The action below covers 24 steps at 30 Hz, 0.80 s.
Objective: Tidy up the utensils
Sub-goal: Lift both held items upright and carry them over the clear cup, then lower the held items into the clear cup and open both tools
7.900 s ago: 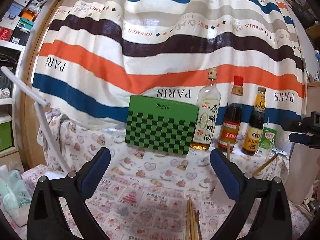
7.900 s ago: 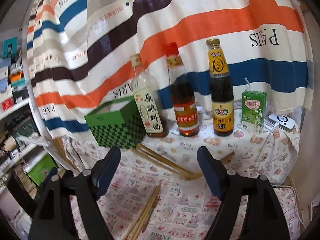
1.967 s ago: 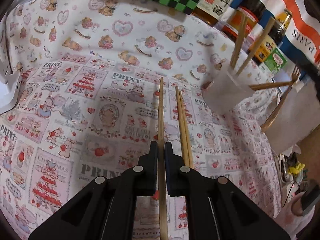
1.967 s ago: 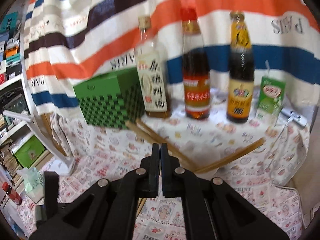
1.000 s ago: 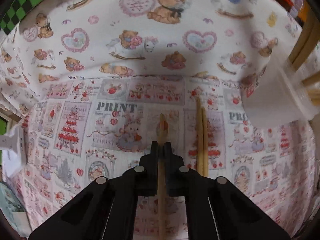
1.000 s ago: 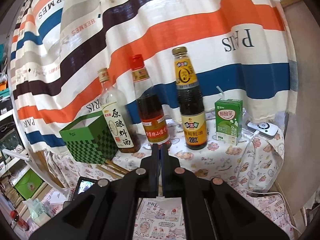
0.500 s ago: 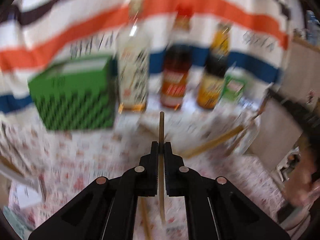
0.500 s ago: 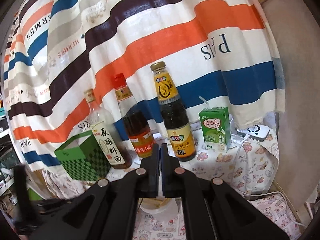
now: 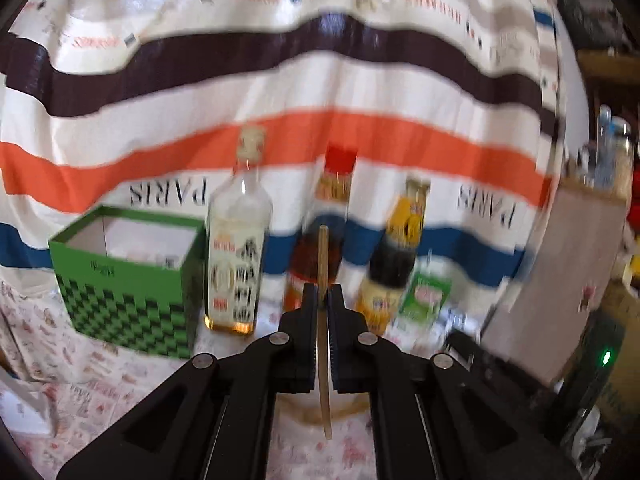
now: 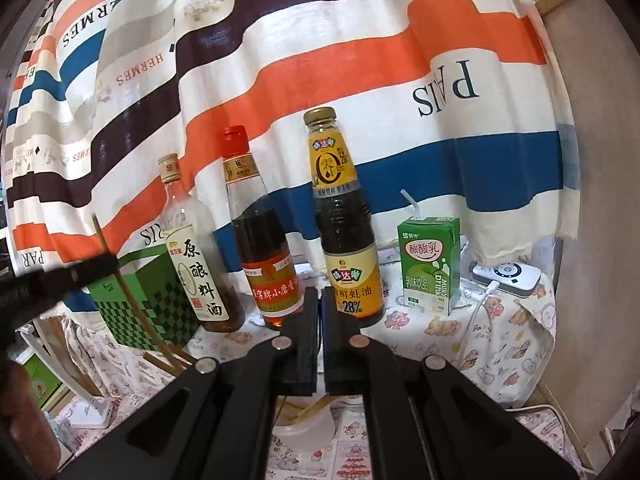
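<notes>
The desk point(image 10: 492, 344) is covered with a white cloth printed with bears and hearts. Along its rear edge, from left to right in the right wrist view, stand a green checkered box point(image 10: 148, 308), a clear bottle with a white label point(image 10: 196, 264), a red-capped bottle point(image 10: 264, 248), a dark sauce bottle with a yellow label point(image 10: 344, 232) and a green drink carton point(image 10: 428, 264). A white device point(image 10: 508, 276) lies beside the carton. Wooden chopsticks point(image 10: 168, 362) lie in front of the box. A white cup point(image 10: 304, 420) stands nearer the front.
</notes>
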Each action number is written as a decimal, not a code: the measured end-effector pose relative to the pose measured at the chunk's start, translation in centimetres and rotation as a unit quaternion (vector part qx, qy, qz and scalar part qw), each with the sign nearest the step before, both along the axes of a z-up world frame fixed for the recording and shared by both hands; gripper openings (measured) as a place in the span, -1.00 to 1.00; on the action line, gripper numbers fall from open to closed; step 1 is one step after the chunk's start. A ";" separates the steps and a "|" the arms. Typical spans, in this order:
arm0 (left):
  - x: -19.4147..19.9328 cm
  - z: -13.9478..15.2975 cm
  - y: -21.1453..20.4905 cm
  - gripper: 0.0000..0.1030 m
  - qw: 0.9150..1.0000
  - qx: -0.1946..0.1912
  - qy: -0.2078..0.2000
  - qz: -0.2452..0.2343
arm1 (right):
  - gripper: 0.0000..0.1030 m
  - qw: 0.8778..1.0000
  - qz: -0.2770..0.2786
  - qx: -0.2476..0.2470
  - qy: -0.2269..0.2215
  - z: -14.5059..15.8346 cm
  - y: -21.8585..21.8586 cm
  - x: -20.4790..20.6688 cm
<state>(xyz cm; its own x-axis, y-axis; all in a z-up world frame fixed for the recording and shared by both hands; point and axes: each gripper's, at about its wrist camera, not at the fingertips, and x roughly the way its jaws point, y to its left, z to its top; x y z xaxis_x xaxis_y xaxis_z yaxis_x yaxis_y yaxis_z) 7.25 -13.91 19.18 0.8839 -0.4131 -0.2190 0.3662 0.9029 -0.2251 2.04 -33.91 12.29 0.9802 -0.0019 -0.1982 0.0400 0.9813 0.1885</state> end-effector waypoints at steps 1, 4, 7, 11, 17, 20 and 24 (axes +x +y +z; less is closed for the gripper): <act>-0.1 0.2 0.2 -0.92 1.000 -0.011 -0.018 0.006 | -0.97 1.000 -0.006 -0.003 -0.002 0.0 -0.1 0.0; 0.6 -0.2 0.7 -0.92 0.998 -0.034 -0.049 0.023 | -0.97 1.000 -0.007 0.005 -0.005 -0.1 -0.2 0.2; 2.5 -1.5 0.7 -0.92 0.999 -0.036 -0.023 0.025 | -0.97 1.000 0.000 0.003 -0.013 0.1 0.2 0.5; 3.5 -4.2 0.2 -0.92 0.998 -0.014 -0.014 0.058 | -0.97 1.000 -0.010 -0.026 -0.008 1.2 1.8 2.5; 2.0 -5.5 -1.2 -0.92 0.998 0.024 -0.041 0.048 | -0.97 0.997 -0.011 -0.062 0.041 1.3 3.9 7.0; 2.7 -5.9 -1.6 -0.92 0.998 0.033 -0.034 0.051 | -0.97 0.995 -0.012 -0.070 0.069 0.9 4.4 8.5; 4.0 -7.5 -1.6 -0.90 0.995 0.056 -0.025 0.082 | -0.96 0.992 -0.039 -0.077 0.096 -0.2 3.9 9.2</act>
<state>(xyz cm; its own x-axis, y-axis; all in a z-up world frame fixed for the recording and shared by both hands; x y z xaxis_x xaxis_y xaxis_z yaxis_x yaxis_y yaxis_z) 11.27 -15.55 11.66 0.9484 -0.2378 -0.2099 0.2201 0.9699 -0.1043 11.24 -30.02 12.07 0.9200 -0.1201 -0.3731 0.1370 0.9904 0.0190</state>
